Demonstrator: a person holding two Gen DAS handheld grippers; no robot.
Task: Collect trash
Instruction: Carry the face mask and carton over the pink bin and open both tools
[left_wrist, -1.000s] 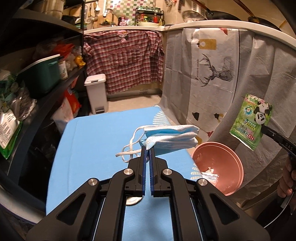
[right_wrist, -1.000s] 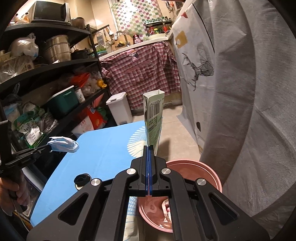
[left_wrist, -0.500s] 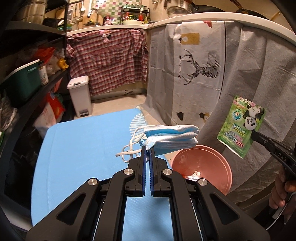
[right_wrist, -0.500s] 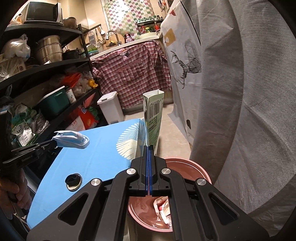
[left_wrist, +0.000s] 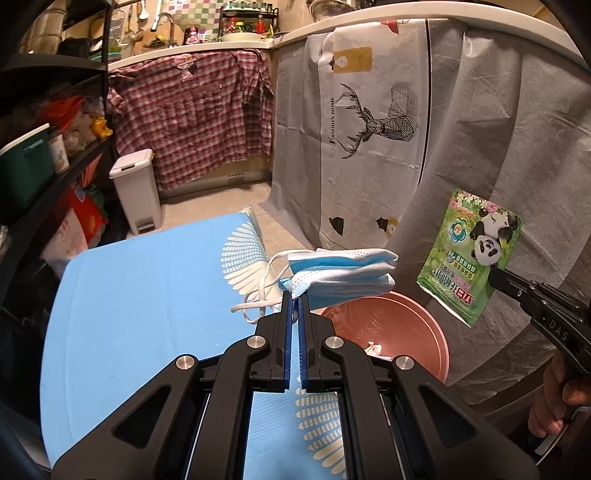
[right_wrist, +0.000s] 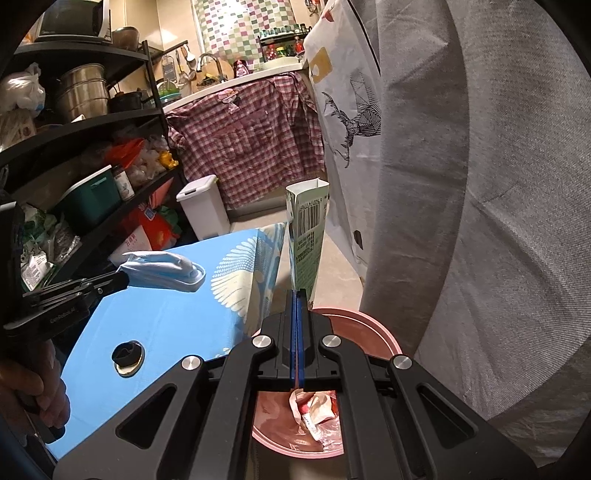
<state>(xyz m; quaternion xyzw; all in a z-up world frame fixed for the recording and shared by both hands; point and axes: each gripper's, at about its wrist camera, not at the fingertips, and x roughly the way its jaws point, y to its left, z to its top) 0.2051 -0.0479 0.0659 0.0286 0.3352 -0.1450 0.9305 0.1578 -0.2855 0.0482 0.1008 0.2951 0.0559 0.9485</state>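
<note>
One face mask (left_wrist: 341, 275) — soft, pleated blue-and-white fabric, folded, with white ear loops dangling — is pinched in the left gripper (left_wrist: 294, 299), held in the air over the right edge of the blue-covered table (left_wrist: 147, 295). One flat, glossy green packet (left_wrist: 469, 254) with a panda print stands clamped in the right gripper (right_wrist: 298, 295), above the one round pink bin (left_wrist: 399, 332) just beside that edge, crumpled wrappers (right_wrist: 314, 410) inside. One dark cap (right_wrist: 127, 354) sits near the table's front edge. Both grippers tilt downward — each gripped in a hand (right_wrist: 37, 387).
</note>
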